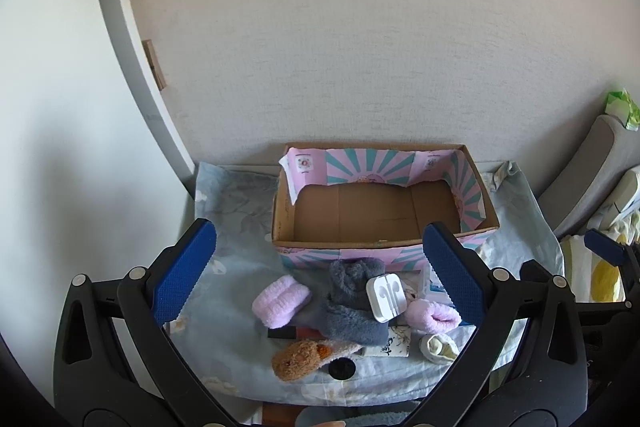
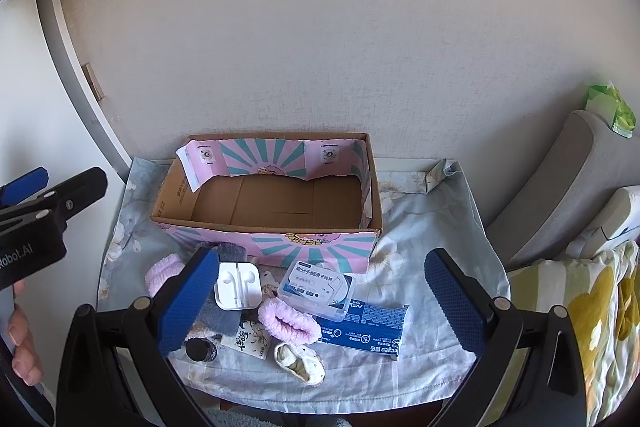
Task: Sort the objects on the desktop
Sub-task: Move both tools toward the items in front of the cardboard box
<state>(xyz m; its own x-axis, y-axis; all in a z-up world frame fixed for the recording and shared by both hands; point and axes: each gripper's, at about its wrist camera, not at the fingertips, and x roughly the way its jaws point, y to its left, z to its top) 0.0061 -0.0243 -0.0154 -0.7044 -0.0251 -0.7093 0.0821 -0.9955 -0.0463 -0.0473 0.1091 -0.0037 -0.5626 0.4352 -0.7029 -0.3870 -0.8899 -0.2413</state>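
Cardboard box [image 2: 276, 203] with pink and teal stripes sits open at the back of our small table, which is covered by a pale blue flowered cloth [image 2: 424, 227], and we see nothing inside the box. We hold our left gripper [image 1: 320, 275] up over the cloth with its 2 blue pads spread wide and nothing between them. Our right gripper [image 2: 324, 299] is the same, wide open and holding nothing. In front of the box lies a little pile of things. A white square earphone case [image 2: 239, 286] rests on a fluffy grey sock [image 1: 352, 307]. A fuzzy pink sock [image 1: 280, 301] lies to its left and another fuzzy pink sock [image 2: 289, 321] lies to its right. Near the front edge we see a brown fuzzy sock [image 1: 298, 359], a small round black lid [image 1: 342, 368] and a cream rolled sock [image 2: 300, 361]. A clear plastic box of floss picks [image 2: 316, 289] lies just in front of the cardboard box, and it sits partly on a blue wrapped pack [image 2: 366, 327].
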